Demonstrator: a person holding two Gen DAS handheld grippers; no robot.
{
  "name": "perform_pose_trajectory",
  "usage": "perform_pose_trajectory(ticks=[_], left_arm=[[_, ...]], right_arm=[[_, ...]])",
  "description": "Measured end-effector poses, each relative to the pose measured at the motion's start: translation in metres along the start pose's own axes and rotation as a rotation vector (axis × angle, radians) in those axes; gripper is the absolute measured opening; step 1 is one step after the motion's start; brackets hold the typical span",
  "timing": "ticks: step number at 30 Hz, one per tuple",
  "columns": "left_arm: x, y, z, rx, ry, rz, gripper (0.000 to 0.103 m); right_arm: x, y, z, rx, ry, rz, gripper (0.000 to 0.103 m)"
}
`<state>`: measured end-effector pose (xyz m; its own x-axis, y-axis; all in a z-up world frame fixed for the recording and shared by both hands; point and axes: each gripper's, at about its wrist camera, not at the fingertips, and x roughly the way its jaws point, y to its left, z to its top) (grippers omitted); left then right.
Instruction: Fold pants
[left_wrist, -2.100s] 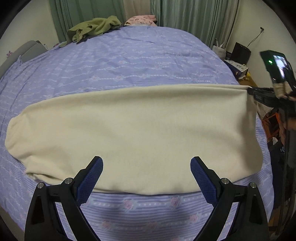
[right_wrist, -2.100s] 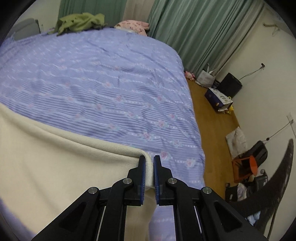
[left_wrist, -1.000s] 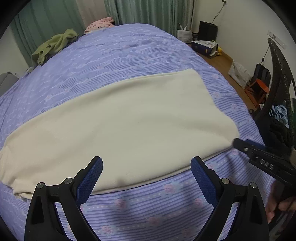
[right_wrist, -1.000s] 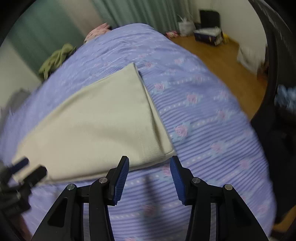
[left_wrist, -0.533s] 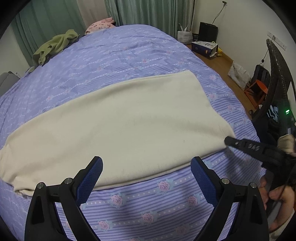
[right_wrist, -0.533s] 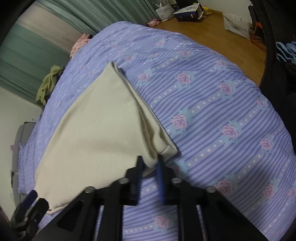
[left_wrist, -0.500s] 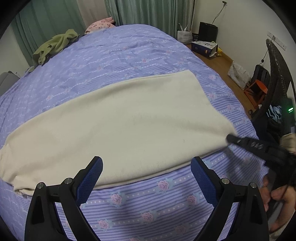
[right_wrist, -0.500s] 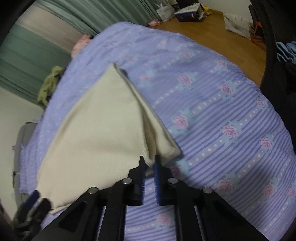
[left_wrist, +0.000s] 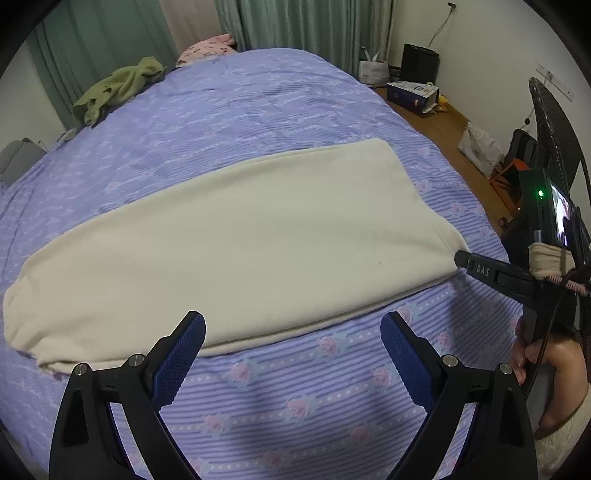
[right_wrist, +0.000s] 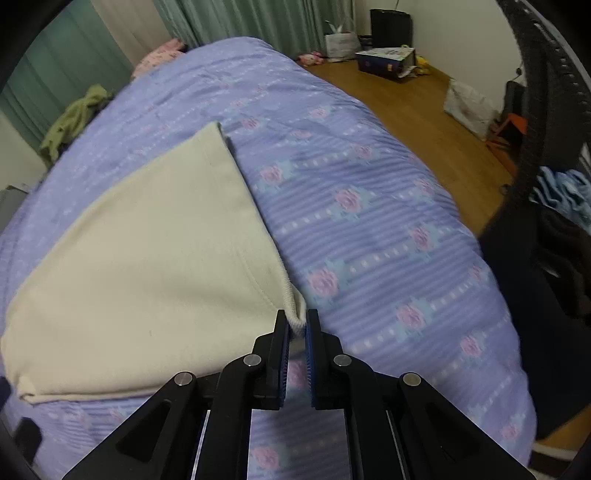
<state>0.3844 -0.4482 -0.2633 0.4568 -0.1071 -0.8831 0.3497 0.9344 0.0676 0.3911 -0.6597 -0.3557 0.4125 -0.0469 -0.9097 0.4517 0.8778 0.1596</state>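
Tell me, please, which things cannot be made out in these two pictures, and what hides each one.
- Right gripper: its pads pinch the pants corner; how much cloth sits between them is hidden by the fingers.
- Left end of the pants, left wrist view: its underside layers are folded under, unseen.
- Green garment far on the bed: too small to identify.
- Person's hand: cut off by the picture edge.

One pair of cream pants (left_wrist: 236, 236) lies on the bed (left_wrist: 258, 110). Two more garments sit at the bed's far end: one green (left_wrist: 118, 86), one pink (left_wrist: 207, 46). Two grippers show: the left gripper (left_wrist: 291, 354) and the right gripper (right_wrist: 296, 325), both at the bed's near edge.
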Motion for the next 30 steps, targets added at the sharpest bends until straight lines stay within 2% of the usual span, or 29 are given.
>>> perform_pose_trajectory(ticks=[2,4,6,11,15,19,21,24,27,30], left_arm=[[-0.012,0.006,-0.002,-0.016,-0.002,0.005,0.097],[-0.028,0.014,-0.006,-0.03,-0.019,0.022,0.097],[-0.049,0.025,-0.011,-0.05,-0.041,0.033,0.097],[-0.102,0.065,-0.033,-0.135,-0.068,0.075,0.097],[-0.15,0.11,-0.062,-0.232,-0.103,0.133,0.097],[-0.187,0.156,-0.089,-0.293,-0.14,0.159,0.097],[-0.205,0.182,-0.104,-0.319,-0.16,0.173,0.097],[-0.223,0.221,-0.122,-0.346,-0.178,0.171,0.1],[-0.236,0.266,-0.14,-0.339,-0.191,0.157,0.1],[-0.243,0.315,-0.157,-0.291,-0.181,0.142,0.1]], right_arm=[[-0.009,0.006,-0.005,-0.026,0.003,-0.017,0.013],[-0.032,0.013,-0.011,-0.091,-0.019,-0.073,0.033],[-0.059,0.015,-0.017,-0.14,-0.07,-0.071,0.045],[-0.145,0.044,-0.034,-0.28,-0.157,0.023,0.046],[-0.204,0.093,-0.059,-0.419,-0.224,0.107,0.047],[-0.249,0.146,-0.091,-0.504,-0.261,0.226,0.047],[-0.266,0.174,-0.107,-0.53,-0.267,0.288,0.048],[-0.282,0.215,-0.133,-0.534,-0.264,0.367,0.058],[-0.292,0.258,-0.162,-0.533,-0.257,0.396,0.058],[-0.295,0.3,-0.191,-0.5,-0.242,0.394,0.058]])
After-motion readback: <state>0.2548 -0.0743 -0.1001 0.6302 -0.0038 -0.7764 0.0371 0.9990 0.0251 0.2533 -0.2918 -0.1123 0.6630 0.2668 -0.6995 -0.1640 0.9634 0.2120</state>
